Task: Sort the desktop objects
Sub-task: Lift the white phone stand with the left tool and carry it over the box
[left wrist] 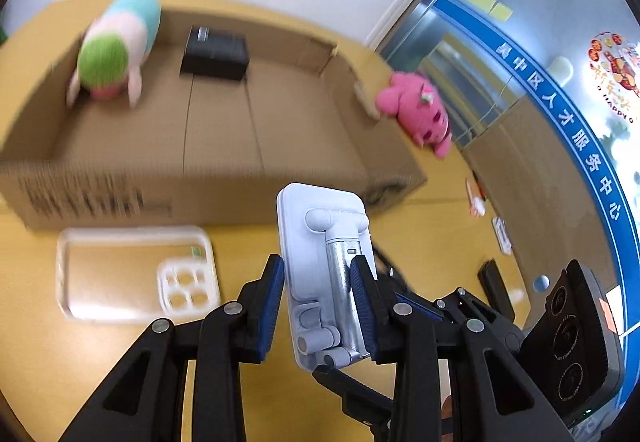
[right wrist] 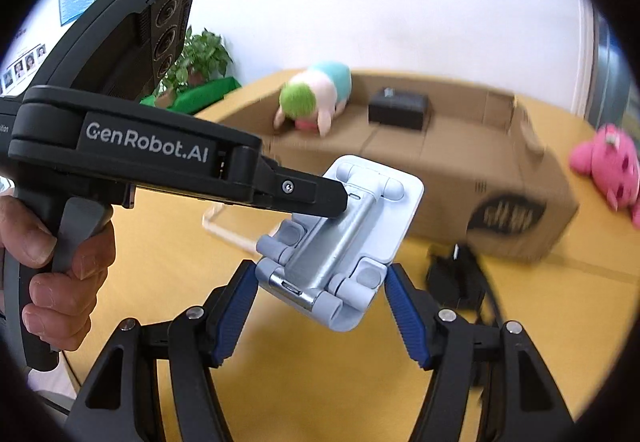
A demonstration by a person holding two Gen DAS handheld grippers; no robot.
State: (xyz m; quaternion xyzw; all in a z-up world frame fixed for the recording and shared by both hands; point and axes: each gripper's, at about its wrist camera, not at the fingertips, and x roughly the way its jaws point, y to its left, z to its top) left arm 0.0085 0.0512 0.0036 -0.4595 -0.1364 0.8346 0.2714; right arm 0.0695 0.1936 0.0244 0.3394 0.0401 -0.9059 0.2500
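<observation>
A white and silver folded phone stand (left wrist: pixel 324 270) hangs above the yellow table (left wrist: pixel 100 362), held from two sides. My left gripper (left wrist: pixel 319 294) is shut on it, with its blue pads pressing the stand's long edges. In the right wrist view my right gripper (right wrist: pixel 320 302) clamps the near end of the phone stand (right wrist: pixel 340 242) between its blue pads, while the left gripper (right wrist: pixel 332 201) reaches onto it from the left. Behind it stands an open cardboard box (left wrist: pixel 200 169) holding a green-headed plush (left wrist: pixel 116 49) and a small black box (left wrist: pixel 214 53).
A pink plush (left wrist: pixel 420 109) lies on the table by the box's right end. A clear phone case (left wrist: pixel 136 274) lies in front of the box, at left. A black charger with its cable (right wrist: pixel 456 278) lies at right. A person's hand (right wrist: pixel 60 262) grips the left gripper's handle.
</observation>
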